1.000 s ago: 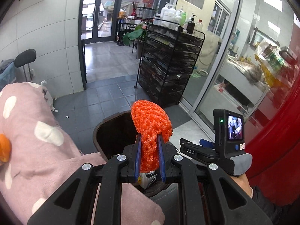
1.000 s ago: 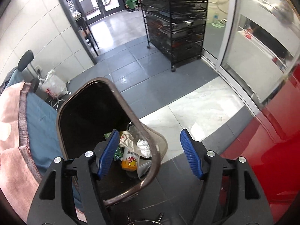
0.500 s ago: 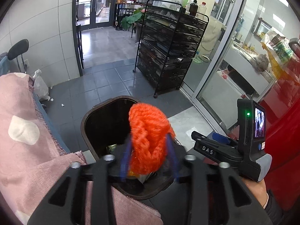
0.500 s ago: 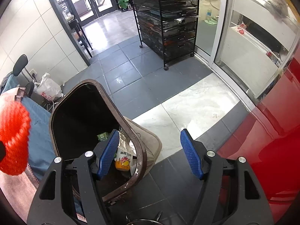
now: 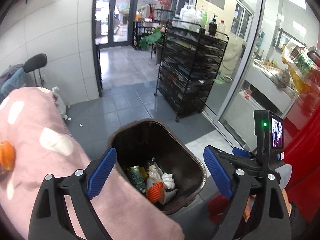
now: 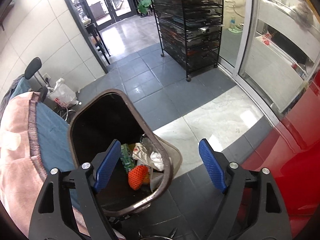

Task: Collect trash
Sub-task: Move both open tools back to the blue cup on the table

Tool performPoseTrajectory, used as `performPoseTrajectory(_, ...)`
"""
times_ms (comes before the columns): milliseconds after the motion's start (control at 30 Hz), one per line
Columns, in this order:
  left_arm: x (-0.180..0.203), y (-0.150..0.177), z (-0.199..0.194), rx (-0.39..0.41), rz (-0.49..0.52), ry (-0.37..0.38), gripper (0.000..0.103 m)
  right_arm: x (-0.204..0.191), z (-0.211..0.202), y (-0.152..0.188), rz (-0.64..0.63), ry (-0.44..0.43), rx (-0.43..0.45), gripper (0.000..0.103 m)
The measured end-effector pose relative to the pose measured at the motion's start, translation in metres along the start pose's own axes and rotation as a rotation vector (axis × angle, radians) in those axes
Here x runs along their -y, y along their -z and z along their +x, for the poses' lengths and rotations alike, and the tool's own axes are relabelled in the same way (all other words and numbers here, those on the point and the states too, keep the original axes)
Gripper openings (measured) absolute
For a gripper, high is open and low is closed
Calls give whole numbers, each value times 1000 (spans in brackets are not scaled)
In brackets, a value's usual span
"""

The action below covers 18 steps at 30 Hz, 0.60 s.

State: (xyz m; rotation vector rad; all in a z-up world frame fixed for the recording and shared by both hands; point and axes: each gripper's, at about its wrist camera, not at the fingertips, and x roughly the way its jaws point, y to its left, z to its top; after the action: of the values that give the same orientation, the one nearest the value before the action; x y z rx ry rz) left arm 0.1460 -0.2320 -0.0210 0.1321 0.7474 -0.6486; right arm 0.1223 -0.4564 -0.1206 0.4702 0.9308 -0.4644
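1. Take the brown bin (image 5: 197,170) as your landmark. The orange foam net (image 5: 155,189) lies inside it, on top of the other rubbish at the bottom, toward the near wall of the bin and beside a crumpled white tissue (image 5: 168,180) and a green packet (image 5: 137,177).

2. Your left gripper (image 5: 159,174) hangs over the bin's mouth, its jaws spread wide. They have just been opening, and nothing is between the blue pads now; the net sits well below them, loose in the bin.

3. Your right gripper (image 6: 160,165) is also over the bin, straddling its right-hand rim: one pad over the inside, the other out over the floor. Its jaws stand wide, having just opened a little further, and they grip nothing.

4. The relation that matters next, by my reading: this piece is done, so what you want now lies away from the bin, not in it. An orange object (image 5: 6,158) shows on the pink spotted cloth (image 5: 40,120), left of the bin and nearer your left hand. I cannot tell whether it is trash.

5. Lift clear of the rim before you swing either hand away.
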Motion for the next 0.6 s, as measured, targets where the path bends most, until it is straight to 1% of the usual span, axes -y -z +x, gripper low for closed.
performPoseTrajectory(67,-5,3,-12,22,-3,-25,89,-8,-5,0,-12,-15,5,80)
performPoseTrajectory(167,-16,6,-29,53,-23,-35,91,-22,-11,0,-37,-41,11,80)
performPoseTrajectory(333,-34,11,-55,112,-41,-96,92,-53,-27,3,-99,-98,27,80)
performPoseTrajectory(433,-47,15,-68,126,-55,-129,93,-71,-37,4,-139,-127,41,81)
performPoseTrajectory(600,-76,27,-88,141,-129,-168,93,-108,-55,11,-220,-187,58,81)
